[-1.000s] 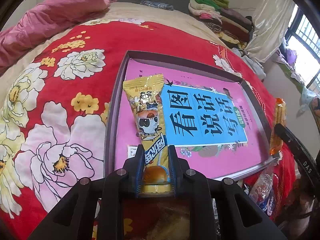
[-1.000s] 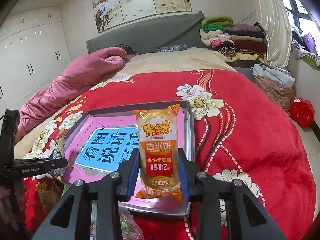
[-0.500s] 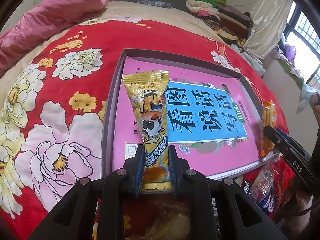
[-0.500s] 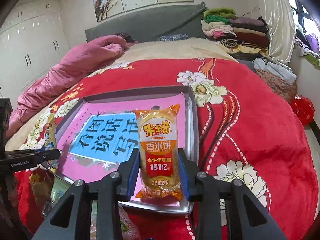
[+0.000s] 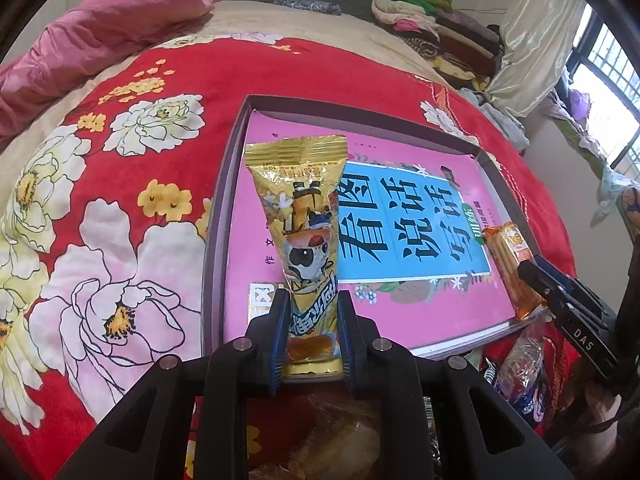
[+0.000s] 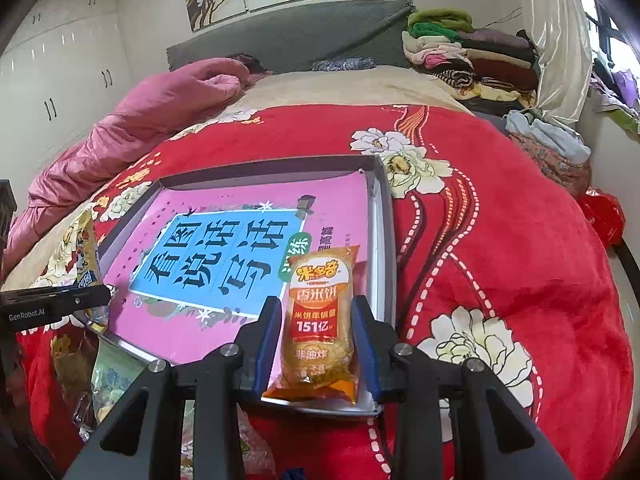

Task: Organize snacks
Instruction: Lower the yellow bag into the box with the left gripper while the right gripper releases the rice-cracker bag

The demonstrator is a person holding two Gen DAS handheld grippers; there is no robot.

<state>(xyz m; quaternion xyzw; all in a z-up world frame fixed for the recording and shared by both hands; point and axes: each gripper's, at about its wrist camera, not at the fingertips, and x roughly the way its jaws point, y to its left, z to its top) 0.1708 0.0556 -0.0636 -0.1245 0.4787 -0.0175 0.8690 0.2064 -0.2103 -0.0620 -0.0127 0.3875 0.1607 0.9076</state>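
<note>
Yellow snack packet (image 5: 306, 240) clamped in left claw (image 5: 313, 332), orange rice-cracker pack (image 6: 320, 320) in right claw (image 6: 318, 344), both seemingly above the tray (image 5: 218, 216).

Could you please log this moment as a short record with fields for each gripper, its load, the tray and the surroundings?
left gripper: shut on the tall yellow cartoon snack packet, held upright over the tray's left side
right gripper: shut on the orange rice cracker packet, over the tray's near right corner
tray: shallow grey rectangular tray holding a pink and blue book
surface: red floral blanket on a bed
loose items: more snack bags near the tray's front edge
</note>
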